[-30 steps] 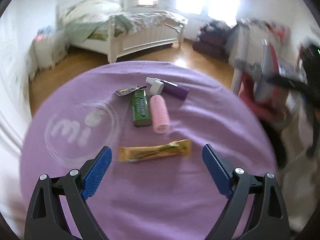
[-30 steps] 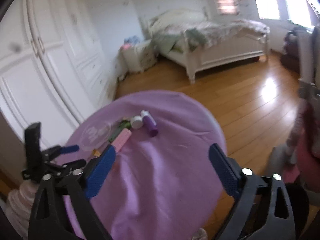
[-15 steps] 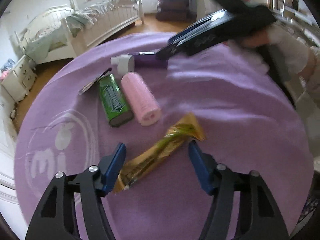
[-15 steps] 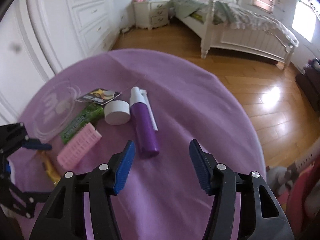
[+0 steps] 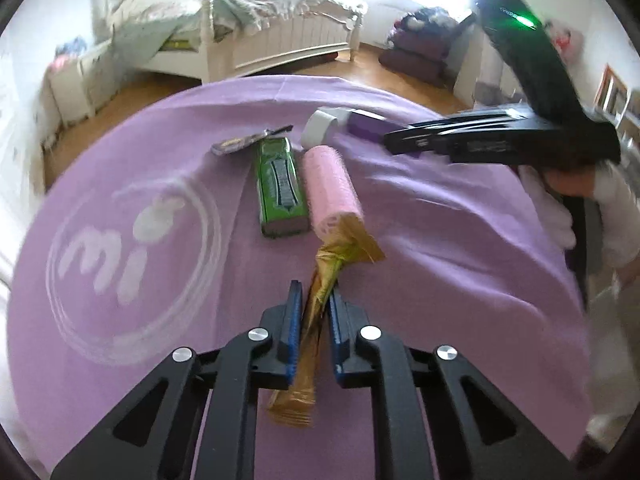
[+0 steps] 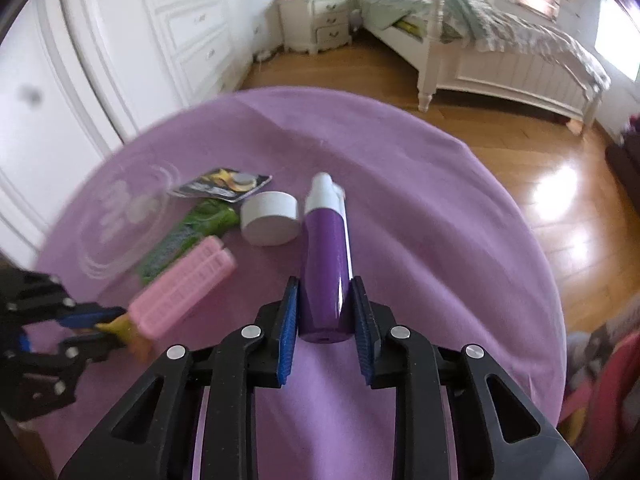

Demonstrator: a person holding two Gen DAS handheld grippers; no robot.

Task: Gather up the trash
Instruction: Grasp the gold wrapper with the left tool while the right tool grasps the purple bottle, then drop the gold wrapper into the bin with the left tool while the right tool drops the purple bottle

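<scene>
My left gripper (image 5: pixel 314 304) is shut on a crumpled gold snack wrapper (image 5: pixel 320 300) lying on the purple tablecloth (image 5: pixel 440 260); the wrapper's far end touches a pink hair roller (image 5: pixel 330 190). My right gripper (image 6: pixel 325 306) is shut on the base of a purple spray bottle (image 6: pixel 324 268) with a white top, lying on the cloth. In the left wrist view the right gripper (image 5: pixel 500 140) reaches in from the right over that bottle (image 5: pixel 366 124). In the right wrist view the left gripper (image 6: pixel 92 328) shows at the left edge.
A green gum pack (image 5: pixel 280 186), a white jar lid (image 6: pixel 270 222), a dark foil packet (image 6: pixel 224 184) and a clear round plate (image 5: pixel 132 256) lie on the round table. A white bed (image 5: pixel 280 36), wardrobe (image 6: pixel 100 60) and wooden floor (image 6: pixel 560 184) surround it.
My left gripper has closed on the gold wrapper, squeezing it lengthwise. My right gripper has moved forward and closed on the purple bottle's base.
</scene>
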